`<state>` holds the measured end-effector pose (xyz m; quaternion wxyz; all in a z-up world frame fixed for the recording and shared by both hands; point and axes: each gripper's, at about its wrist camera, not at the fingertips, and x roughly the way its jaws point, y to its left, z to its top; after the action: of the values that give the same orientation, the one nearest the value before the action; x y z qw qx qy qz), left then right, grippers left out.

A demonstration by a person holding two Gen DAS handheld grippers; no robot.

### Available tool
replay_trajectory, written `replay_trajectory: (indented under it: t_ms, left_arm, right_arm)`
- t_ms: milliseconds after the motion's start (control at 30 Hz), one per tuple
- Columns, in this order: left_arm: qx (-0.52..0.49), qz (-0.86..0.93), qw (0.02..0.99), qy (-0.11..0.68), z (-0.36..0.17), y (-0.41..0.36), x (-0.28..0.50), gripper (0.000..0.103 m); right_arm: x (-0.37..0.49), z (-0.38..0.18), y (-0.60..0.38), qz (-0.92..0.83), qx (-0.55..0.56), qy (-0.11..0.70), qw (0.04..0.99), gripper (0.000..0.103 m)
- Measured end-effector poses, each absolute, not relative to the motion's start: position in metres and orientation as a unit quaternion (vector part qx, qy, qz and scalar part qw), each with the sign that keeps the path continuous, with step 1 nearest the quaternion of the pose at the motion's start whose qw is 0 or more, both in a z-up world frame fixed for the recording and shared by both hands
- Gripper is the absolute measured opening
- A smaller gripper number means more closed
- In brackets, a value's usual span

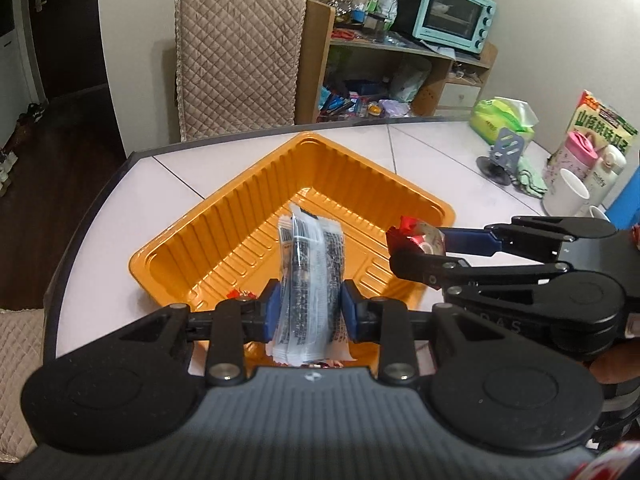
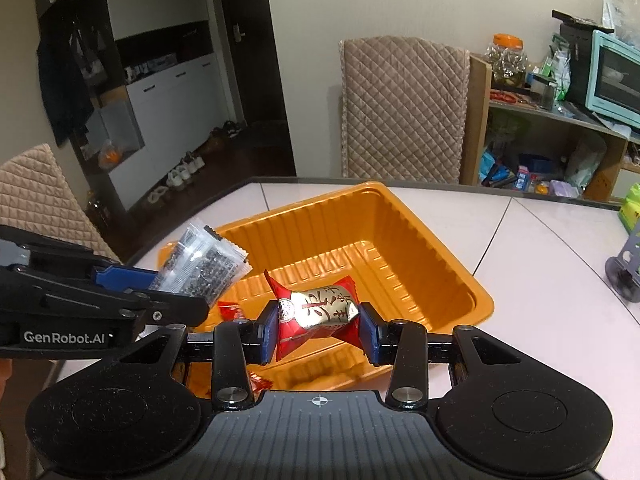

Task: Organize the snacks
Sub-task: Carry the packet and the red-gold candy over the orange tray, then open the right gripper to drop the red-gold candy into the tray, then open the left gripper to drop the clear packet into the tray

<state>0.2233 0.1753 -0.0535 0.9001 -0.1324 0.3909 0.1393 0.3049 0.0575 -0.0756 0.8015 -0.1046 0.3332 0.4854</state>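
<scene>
While the white tiled desk (image 1: 420, 160) carries it near one corner, the orange ribbed tray (image 1: 224, 216) sits empty of all but its own ridges under both tools. Left hand-held gripper (image 1: 308, 312) is clamped narrow on a bundle of clear black-printed snack packets (image 1: 312, 264), held upright over the tray's near edge. Right hand-held gripper (image 2: 318, 330) pinches a red-and-gold wrapped candy (image 2: 320, 308) above the tray. Small red wrappers (image 2: 232, 310) lie on the desk just beside the tray.
</scene>
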Motion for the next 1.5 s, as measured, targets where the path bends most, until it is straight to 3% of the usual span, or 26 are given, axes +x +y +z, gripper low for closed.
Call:
replay_trajectory:
  t_ms: [533, 600, 667, 733, 1500]
  left_arm:
    - [-0.141, 0.135, 0.888, 0.415, -0.081, 0.196, 0.263, 0.029]
    - [-0.142, 0.135, 0.888, 0.417, -0.083, 0.197, 0.265, 0.029]
    - [-0.141, 0.133, 0.888, 0.418, -0.084, 0.197, 0.266, 0.029]
    - [-0.14, 0.134, 0.887, 0.419, -0.086, 0.198, 0.266, 0.029]
    - [-0.14, 0.131, 0.888, 0.417, -0.085, 0.204, 0.269, 0.034]
  right_arm:
    - [0.339, -0.112, 0.082, 0.48, -0.139, 0.344, 0.795, 0.043]
    - [0.34, -0.113, 0.082, 0.478, -0.136, 0.345, 0.796, 0.047]
    - [0.338, -0.112, 0.081, 0.472, -0.131, 0.342, 0.802, 0.063]
    - [0.338, -0.111, 0.079, 0.462, -0.127, 0.333, 0.812, 0.071]
    - [0.335, -0.096, 0.043, 0.453, -0.087, 0.342, 0.819, 0.072]
